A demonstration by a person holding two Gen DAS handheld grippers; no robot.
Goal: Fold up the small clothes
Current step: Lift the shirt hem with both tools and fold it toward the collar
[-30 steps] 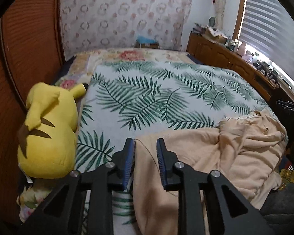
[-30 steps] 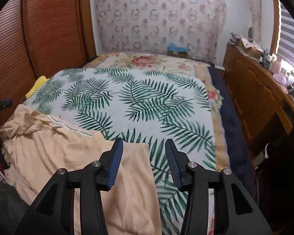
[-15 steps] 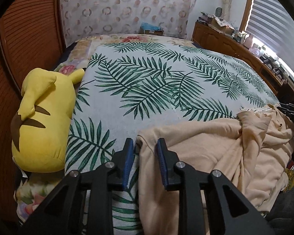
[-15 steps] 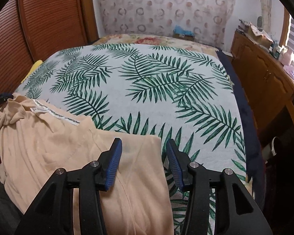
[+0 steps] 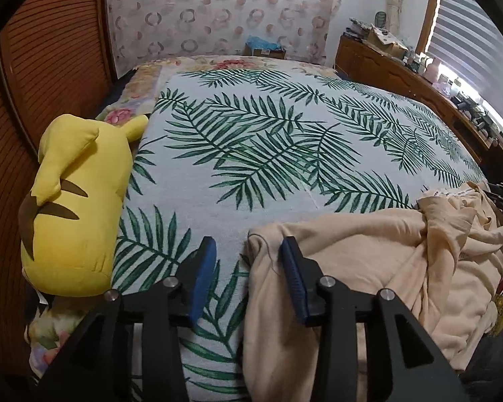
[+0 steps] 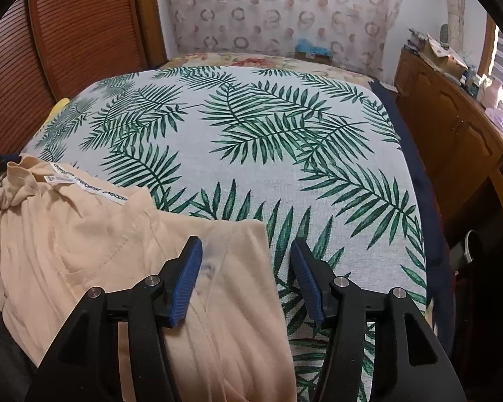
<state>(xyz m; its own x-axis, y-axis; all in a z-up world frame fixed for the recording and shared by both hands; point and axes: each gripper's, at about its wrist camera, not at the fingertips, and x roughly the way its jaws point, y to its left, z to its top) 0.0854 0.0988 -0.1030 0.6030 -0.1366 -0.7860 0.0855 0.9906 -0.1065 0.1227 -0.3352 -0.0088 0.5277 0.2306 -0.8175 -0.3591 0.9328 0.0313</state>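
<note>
Beside peach garment (image 5: pixel 369 258): yellow plush (image 5: pixel 73 207), wooden dresser (image 6: pixel 452 127), leaf-print bedspread (image 6: pixel 251 154).

- The left gripper (image 5: pixel 246 274) is seen with its jaws parted, low over the near edge of a bed.
- A corner of a peach garment (image 5: pixel 369 261) is seen between the blue pads (image 5: pixel 203 278), lying against the right one.
- The garment is spread rumpled toward the right, over a palm-leaf bedspread (image 5: pixel 268 154).
- A yellow plush toy (image 5: pixel 73 207) is laid along the bed's left side, beside a wooden slatted door (image 5: pixel 50 43).
- A cluttered wooden dresser (image 5: pixel 385 67) is seen at the far right.
</note>
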